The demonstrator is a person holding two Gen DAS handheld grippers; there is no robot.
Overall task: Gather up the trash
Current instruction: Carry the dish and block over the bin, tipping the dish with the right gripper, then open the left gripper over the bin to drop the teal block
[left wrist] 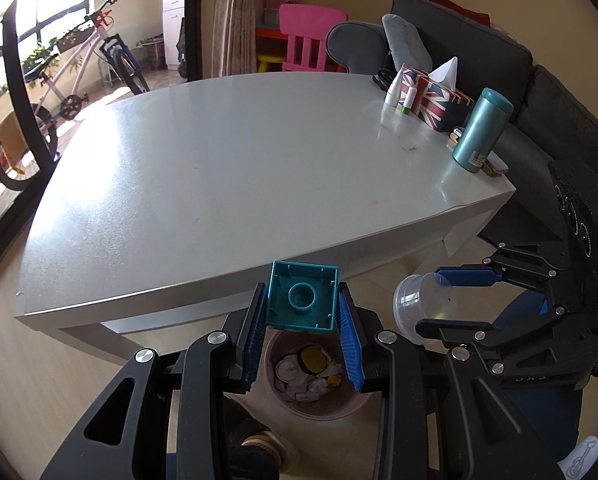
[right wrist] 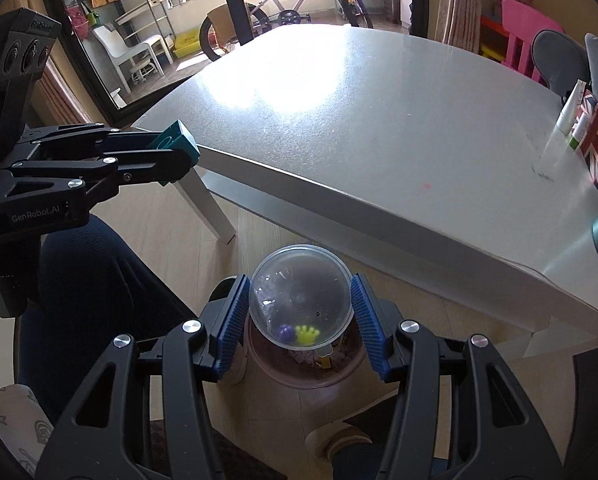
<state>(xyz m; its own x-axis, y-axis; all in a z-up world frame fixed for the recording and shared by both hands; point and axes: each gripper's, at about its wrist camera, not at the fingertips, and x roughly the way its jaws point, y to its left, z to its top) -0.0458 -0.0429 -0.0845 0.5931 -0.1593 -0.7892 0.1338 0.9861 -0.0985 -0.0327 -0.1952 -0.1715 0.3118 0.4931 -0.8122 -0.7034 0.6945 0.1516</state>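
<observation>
My left gripper (left wrist: 302, 312) is shut on a teal toy brick (left wrist: 302, 299), hollow underside facing the camera, held above a pink trash bin (left wrist: 351, 408) on the floor. The bin holds paper scraps and wrappers. My right gripper (right wrist: 301, 312) is shut on a clear plastic cup (right wrist: 301, 296), also above the bin (right wrist: 267, 364). In the left wrist view the right gripper (left wrist: 439, 300) holds the cup (left wrist: 419, 304) just right of the brick. In the right wrist view the left gripper (right wrist: 175, 156) with the brick (right wrist: 177, 144) is at the left.
A white low table (left wrist: 219, 184) stands just beyond the bin. On its right end are a flag-print tissue box (left wrist: 435, 100), a teal flask (left wrist: 481, 130) and small tubes. A grey sofa (left wrist: 519, 68) is behind. My legs and slippered foot (right wrist: 339, 440) are near the bin.
</observation>
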